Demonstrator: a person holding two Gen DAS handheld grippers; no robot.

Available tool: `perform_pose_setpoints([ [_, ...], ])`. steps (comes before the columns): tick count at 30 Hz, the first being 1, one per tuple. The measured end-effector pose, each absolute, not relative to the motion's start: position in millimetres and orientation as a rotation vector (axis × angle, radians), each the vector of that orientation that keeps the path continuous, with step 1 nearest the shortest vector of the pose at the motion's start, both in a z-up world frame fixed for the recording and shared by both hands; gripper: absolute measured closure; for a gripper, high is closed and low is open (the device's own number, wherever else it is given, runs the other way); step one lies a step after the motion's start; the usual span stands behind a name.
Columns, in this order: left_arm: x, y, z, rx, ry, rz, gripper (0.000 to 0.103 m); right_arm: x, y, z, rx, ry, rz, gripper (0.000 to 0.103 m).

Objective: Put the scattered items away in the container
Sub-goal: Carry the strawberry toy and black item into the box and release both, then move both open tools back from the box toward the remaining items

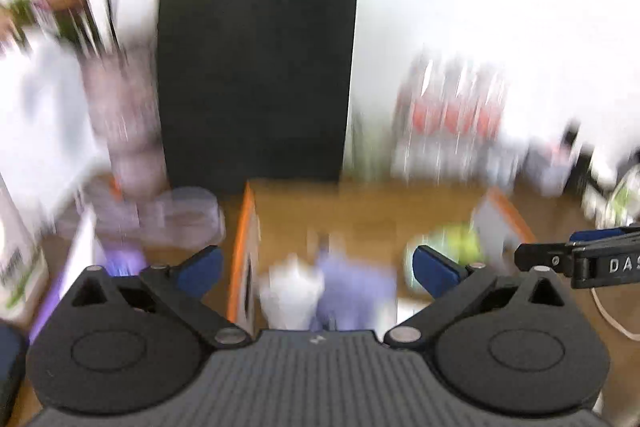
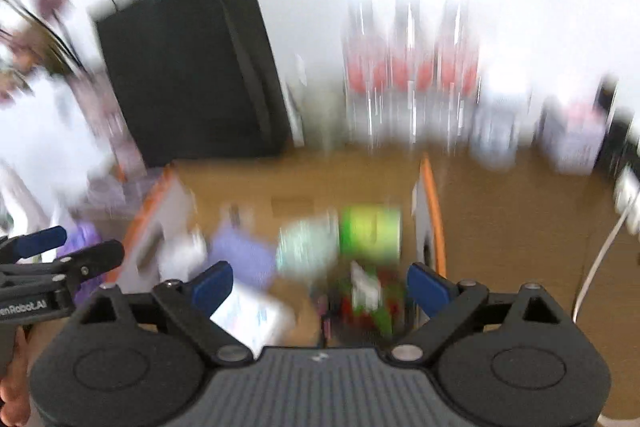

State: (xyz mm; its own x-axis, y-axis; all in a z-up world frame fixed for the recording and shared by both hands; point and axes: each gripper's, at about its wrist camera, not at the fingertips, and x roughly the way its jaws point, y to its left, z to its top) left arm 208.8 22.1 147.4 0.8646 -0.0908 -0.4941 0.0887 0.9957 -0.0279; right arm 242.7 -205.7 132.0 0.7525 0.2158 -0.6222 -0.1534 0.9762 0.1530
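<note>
Both views are smeared by motion. An open cardboard box (image 1: 360, 207) with orange-edged flaps (image 1: 244, 247) lies below both grippers. Blurred items rest in it: a white one (image 1: 292, 291), a purple one (image 1: 352, 287) and a green one (image 1: 456, 243). My left gripper (image 1: 318, 267) hangs over the box, open, with nothing between its blue pads (image 1: 200, 271). My right gripper (image 2: 320, 285) is open too, above a purple packet (image 2: 244, 255), a mint item (image 2: 308, 243), a green item (image 2: 370, 233), a white packet (image 2: 252, 315) and a red-green packet (image 2: 368, 303) in the box (image 2: 430, 219).
A tall black box (image 1: 256, 79) stands behind the container, with a vase of flowers (image 1: 124, 115) to its left. Red-labelled bottles (image 2: 412, 79) line the back right. A white cable (image 2: 600, 255) runs over the wooden table (image 2: 520, 227) at the right.
</note>
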Motion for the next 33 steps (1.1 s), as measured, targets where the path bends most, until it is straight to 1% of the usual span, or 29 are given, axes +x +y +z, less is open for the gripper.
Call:
perform_pose_setpoints([
  [1,199,22,145,-0.008,0.468,-0.095,0.000,231,-205,130,0.082,0.615,0.200,0.009],
  [3,188,21,142,-0.021,0.429,-0.095,0.000,214,-203,123,0.066,0.515,0.195,0.009],
  [5,180,20,140,-0.042,0.394,-0.093,0.000,207,-202,119,0.053,0.485,0.186,0.009],
  [9,173,17,141,-0.030,0.403,-0.105,0.000,200,-203,118,0.048,0.467,0.167,0.009],
  [12,152,16,132,-0.006,0.381,-0.075,0.000,182,-208,118,0.065,0.451,0.134,0.009],
  [18,82,15,100,-0.037,0.366,-0.067,0.000,115,-218,94,0.134,0.476,0.132,0.009],
  [23,22,14,58,-0.076,0.449,-0.088,0.000,48,-227,53,0.157,0.514,0.143,0.008],
  [27,-27,10,34,-0.112,0.500,-0.110,0.000,-1,-236,28,0.182,0.530,0.124,0.008],
  [30,-47,1,27,-0.052,0.508,-0.120,0.000,-29,-231,13,0.131,0.541,0.135,0.008],
  [33,-47,-4,29,-0.037,0.505,-0.145,0.000,-32,-226,5,0.115,0.575,0.148,0.009],
])
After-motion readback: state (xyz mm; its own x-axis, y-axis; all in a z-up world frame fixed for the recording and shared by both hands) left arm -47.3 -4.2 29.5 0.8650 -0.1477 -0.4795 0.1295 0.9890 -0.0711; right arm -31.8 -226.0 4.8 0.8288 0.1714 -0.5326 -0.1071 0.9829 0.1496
